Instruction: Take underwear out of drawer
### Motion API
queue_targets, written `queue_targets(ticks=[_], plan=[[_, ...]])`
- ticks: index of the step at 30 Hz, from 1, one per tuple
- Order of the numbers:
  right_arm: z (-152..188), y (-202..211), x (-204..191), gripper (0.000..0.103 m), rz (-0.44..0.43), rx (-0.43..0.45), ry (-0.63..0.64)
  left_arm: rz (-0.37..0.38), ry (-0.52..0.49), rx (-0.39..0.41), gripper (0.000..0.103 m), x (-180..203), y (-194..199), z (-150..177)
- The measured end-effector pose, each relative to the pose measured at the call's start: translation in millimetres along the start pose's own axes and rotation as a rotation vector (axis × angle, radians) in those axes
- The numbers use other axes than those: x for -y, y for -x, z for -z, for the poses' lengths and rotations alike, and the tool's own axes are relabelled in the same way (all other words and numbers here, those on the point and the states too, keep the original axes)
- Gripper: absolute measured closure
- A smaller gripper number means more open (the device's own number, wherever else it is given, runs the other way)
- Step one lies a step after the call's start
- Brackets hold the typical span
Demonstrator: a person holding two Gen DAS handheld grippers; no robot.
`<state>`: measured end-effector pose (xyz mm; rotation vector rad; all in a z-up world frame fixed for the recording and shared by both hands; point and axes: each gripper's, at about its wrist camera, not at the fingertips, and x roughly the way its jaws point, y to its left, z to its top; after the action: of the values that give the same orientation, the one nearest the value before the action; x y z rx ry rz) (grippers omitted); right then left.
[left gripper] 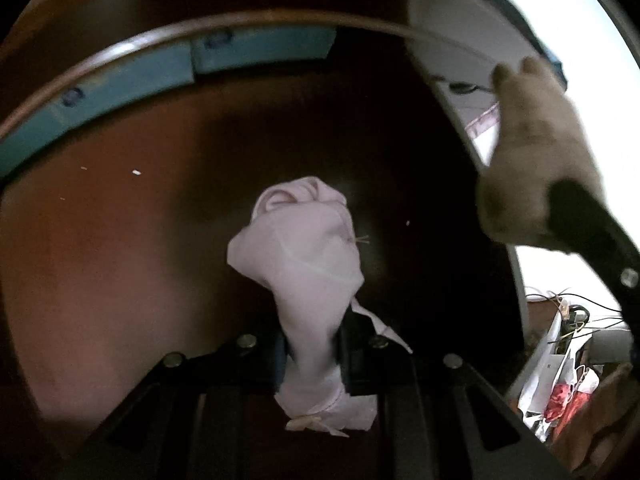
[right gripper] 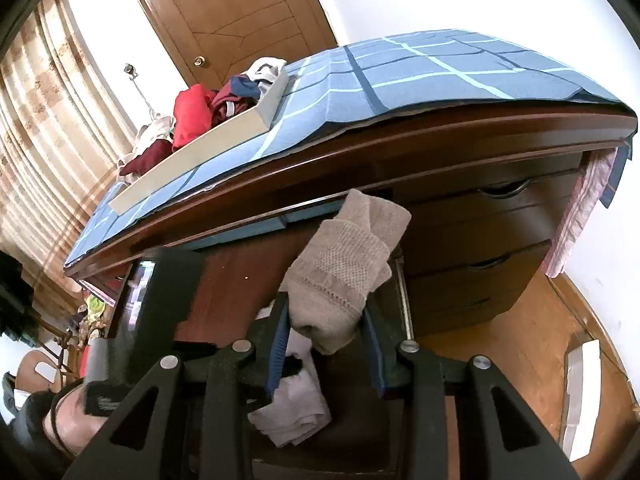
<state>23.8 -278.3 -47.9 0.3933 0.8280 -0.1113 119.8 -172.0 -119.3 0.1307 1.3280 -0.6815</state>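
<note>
Left gripper (left gripper: 314, 354) clenched on pale pink cotton underwear (left gripper: 304, 248), hanging above dark wooden drawer (left gripper: 120, 220) floor for removal. Right gripper (right gripper: 326, 344) grasps beige knitted sock (right gripper: 340, 276), held clear.

L claw (left gripper: 310, 354) clamped on pale pink underwear (left gripper: 298, 256) over drawer floor (left gripper: 120, 240)
Cloth bunches up ahead of the jaws, tail hanging back behind them; beige sock (left gripper: 528, 160) up-right w/ other claw; teal strip (left gripper: 120, 80) far ahead

- You're in a home bedroom: wooden dresser (right gripper: 480, 216), panelled door (right gripper: 236, 12), beige curtains (right gripper: 44, 120).
- Tray of clothes (right gripper: 208, 136) sits on your dresser top.
</note>
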Motion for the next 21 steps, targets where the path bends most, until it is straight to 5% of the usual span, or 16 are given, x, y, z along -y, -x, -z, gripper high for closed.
queue_targets(ticks=[21], plan=[[7.2, 19.9, -64.4, 0.066, 0.001, 0.036, 0.105, -0.039, -0.059, 0.307, 0.085, -34.2, 112.2, 7.2]])
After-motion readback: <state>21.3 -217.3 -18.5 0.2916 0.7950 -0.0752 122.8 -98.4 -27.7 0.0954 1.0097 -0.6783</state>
